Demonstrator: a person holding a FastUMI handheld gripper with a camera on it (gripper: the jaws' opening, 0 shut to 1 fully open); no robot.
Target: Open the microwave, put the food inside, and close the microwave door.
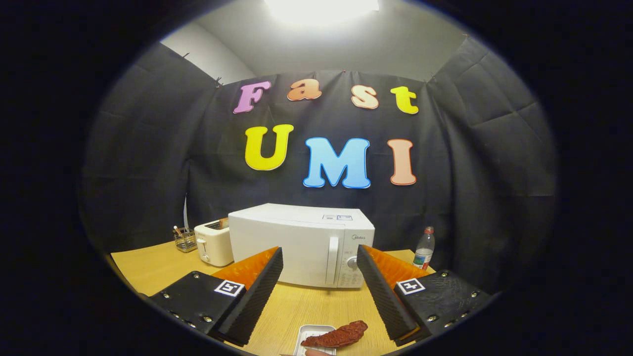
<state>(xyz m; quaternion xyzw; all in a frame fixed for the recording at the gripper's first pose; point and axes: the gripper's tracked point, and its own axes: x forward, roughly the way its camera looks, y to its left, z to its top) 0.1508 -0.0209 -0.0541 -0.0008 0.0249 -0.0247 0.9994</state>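
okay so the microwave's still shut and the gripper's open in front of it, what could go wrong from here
The gripper is open, holding nothing, and the microwave door is closed. Its narrow vertical handle may slip from the fingers. The food overhangs its small white tray and could slide off when lifted. The toaster stands close beside the microwave and could get bumped.

The tool (320, 284) comprises two wedge-shaped fingers (254, 291), each faced on its inner side with a ribbed pad. Each finger sits on a flat plate (195, 299) fastened by small round screws (several visible along the plate edges) and bearing one square black-and-white fiducial marker (229, 288).
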